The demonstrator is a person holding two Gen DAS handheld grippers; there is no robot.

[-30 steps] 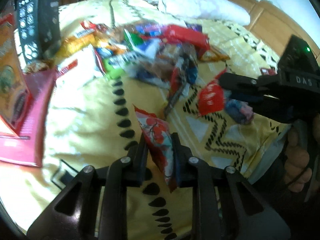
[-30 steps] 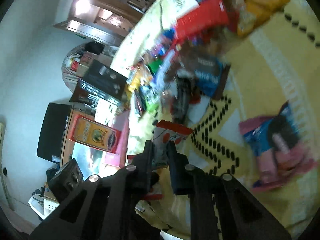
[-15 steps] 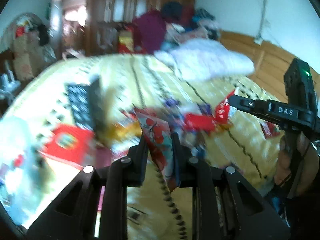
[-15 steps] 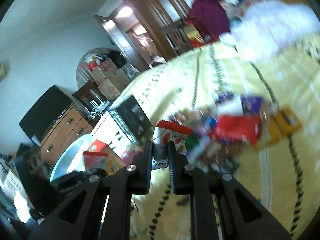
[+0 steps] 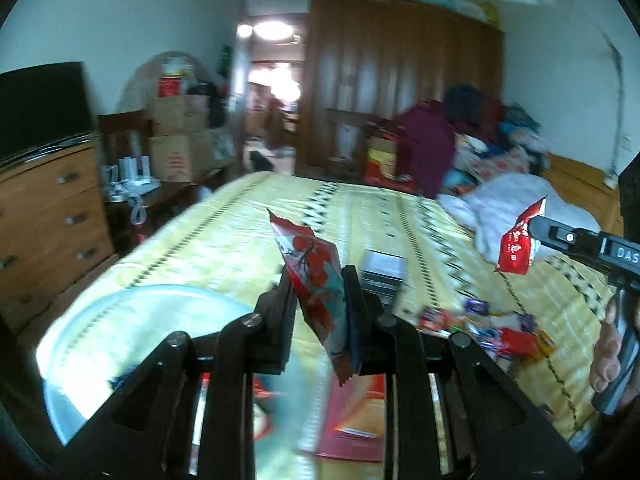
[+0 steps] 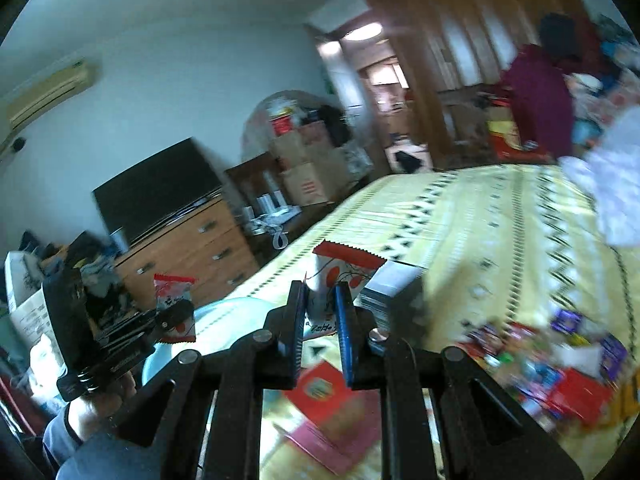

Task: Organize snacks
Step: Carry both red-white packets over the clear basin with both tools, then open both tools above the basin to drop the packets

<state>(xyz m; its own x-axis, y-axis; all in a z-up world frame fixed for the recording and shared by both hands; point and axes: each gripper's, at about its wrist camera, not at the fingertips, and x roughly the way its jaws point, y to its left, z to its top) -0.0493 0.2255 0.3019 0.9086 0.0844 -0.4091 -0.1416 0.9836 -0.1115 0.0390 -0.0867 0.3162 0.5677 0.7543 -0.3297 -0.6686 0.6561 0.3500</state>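
- Bed point(image 5: 248, 240) with yellow cover carried most snacks; the loose pile point(image 6: 560, 364) lay unsorted, so much work remained.
- Pale basin point(image 5: 132, 320) and red box point(image 6: 332, 396) lay below the grippers, perhaps the sorting places.
- Left gripper point(image 5: 320, 300) was clamped on a red-flowered packet point(image 5: 316, 272), held up above the bed.
- Right gripper point(image 6: 320, 312) pinched a similar red-and-white packet point(image 6: 344, 268); nothing blocked them.
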